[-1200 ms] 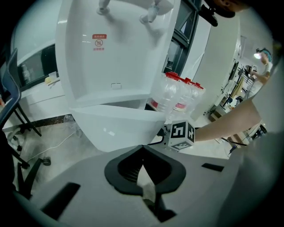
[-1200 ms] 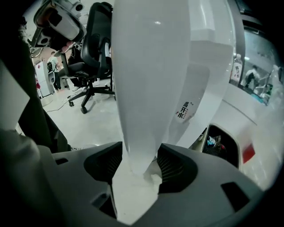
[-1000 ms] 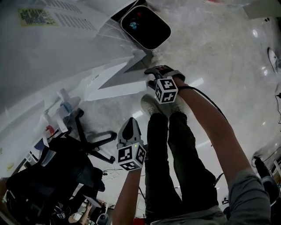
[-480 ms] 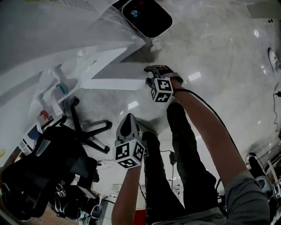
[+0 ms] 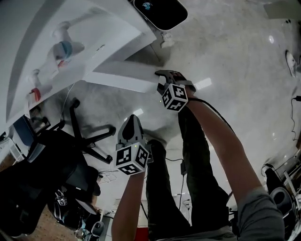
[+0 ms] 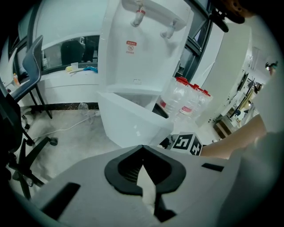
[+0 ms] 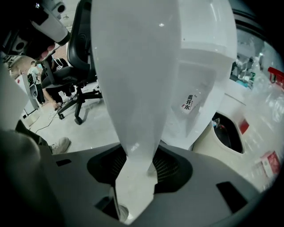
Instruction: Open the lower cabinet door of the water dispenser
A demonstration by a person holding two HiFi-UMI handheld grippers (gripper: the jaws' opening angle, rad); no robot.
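Note:
The white water dispenser (image 5: 70,42) stands at the upper left, its taps visible in the left gripper view (image 6: 142,48). Its lower cabinet door (image 5: 124,77) hangs swung out from the body, and the dark cabinet interior (image 6: 160,110) shows behind the door panel (image 6: 133,122). My right gripper (image 5: 164,74) is shut on the door's free edge. That white edge (image 7: 146,66) runs up between the jaws of the right gripper (image 7: 137,155). My left gripper (image 5: 132,118) hovers apart from the door, nearer the person. Its jaws (image 6: 143,153) are shut with nothing in them.
A black office chair (image 5: 56,160) stands left of the door's swing. Several red-capped water bottles (image 6: 186,99) are stacked right of the dispenser. A white bin with a dark top (image 5: 160,12) sits beyond it. The person's legs (image 5: 188,164) stand close behind the grippers.
The door has swung further out from the dispenser with the right gripper still on its edge. The left gripper has drifted lower and leftward, and the person's feet have shifted.

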